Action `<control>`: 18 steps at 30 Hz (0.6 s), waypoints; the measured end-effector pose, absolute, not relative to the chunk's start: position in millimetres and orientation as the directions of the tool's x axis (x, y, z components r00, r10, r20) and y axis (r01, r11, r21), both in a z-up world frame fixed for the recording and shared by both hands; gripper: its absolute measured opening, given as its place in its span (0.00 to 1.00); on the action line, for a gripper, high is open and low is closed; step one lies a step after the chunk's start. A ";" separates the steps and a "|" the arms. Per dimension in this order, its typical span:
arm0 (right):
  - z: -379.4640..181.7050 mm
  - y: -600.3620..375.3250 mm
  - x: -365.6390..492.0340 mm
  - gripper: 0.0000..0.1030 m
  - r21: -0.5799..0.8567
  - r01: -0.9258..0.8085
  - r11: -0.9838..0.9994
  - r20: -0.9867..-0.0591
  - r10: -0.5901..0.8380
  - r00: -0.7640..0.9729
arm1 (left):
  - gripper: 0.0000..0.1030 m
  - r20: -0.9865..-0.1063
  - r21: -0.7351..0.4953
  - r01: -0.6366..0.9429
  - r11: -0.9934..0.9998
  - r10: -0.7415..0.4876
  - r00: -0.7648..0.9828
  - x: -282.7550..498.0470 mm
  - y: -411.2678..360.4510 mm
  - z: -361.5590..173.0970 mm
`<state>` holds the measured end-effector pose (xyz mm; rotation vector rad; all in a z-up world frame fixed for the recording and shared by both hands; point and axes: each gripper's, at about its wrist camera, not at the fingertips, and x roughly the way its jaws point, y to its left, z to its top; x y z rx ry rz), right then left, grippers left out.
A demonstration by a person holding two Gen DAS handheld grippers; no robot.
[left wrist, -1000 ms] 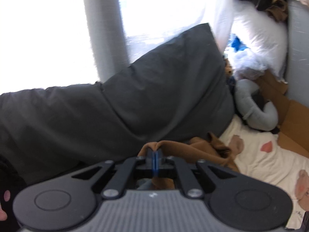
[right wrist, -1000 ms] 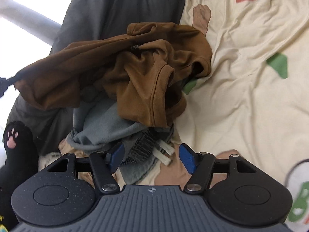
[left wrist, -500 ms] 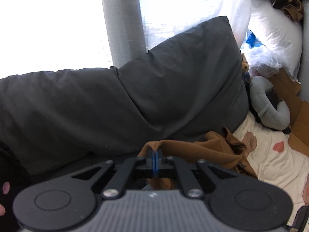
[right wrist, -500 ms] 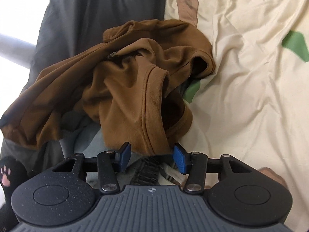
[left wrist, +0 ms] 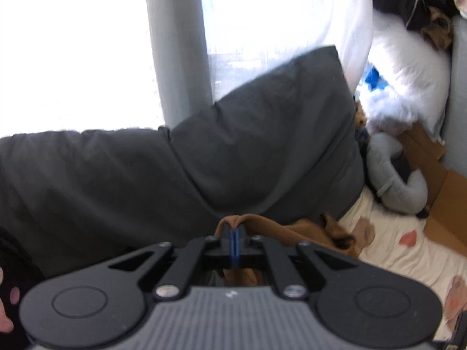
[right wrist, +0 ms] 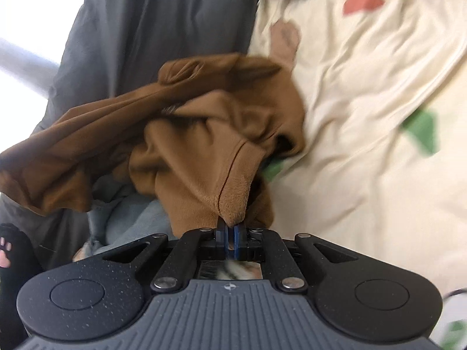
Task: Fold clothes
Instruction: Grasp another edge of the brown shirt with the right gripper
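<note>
Where the crumpled brown fleece garment [right wrist: 210,134] lies heaped on the bed, between the dark grey pillows [right wrist: 163,29] and the cream bedsheet with coloured shapes [right wrist: 364,145], much of it folds under itself, so its shape and type are hard to make out. The right gripper [right wrist: 230,234] has its blue-padded fingers [right wrist: 240,233] closed tight on a hemmed edge of the garment, at the side of the heap nearest the camera. The left gripper [left wrist: 234,240] is likewise pinched shut on another bunched edge of the same brown cloth [left wrist: 292,230], at the foot of the dark grey pillows [left wrist: 233,157]. Under the garment, on its left side in the right wrist view, a pale blue-grey cloth [right wrist: 131,218] shows only in part; the rest is covered. A black sock with a pink paw print [right wrist: 7,250] is cut off by the left edge of that view. Beyond the pillows in the left wrist view, a grey curved cushion [left wrist: 394,180], brown cardboard [left wrist: 437,204] and a white pillow [left wrist: 408,67] are blurred, and the window behind the pale curtain [left wrist: 181,58] is blown out to white. No legible writing shows; a small emblem on each gripper body is too small to read.
</note>
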<state>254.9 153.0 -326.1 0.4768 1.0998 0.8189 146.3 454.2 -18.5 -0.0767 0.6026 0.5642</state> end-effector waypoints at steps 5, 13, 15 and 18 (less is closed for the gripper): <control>-300.7 118.6 264.9 0.01 0.635 -0.367 0.680 -0.632 0.730 0.260 | 0.01 -0.533 0.066 -0.506 0.860 0.459 0.711 152.7 436.8 1.4; -251.7 60.0 274.2 0.01 0.500 -0.414 0.760 -0.691 0.639 0.338 | 0.01 -0.517 0.014 -0.479 0.878 0.416 0.748 146.0 412.2 27.8; -240.8 41.8 276.4 0.01 0.457 -0.423 0.782 -0.711 0.608 0.354 | 0.01 -0.518 -0.005 -0.475 0.880 0.404 0.754 140.9 405.7 31.3; -224.6 17.0 281.1 0.01 0.382 -0.440 0.813 -0.743 0.553 0.376 | 0.01 -0.552 -0.056 -0.479 0.876 0.373 0.746 129.7 395.0 31.3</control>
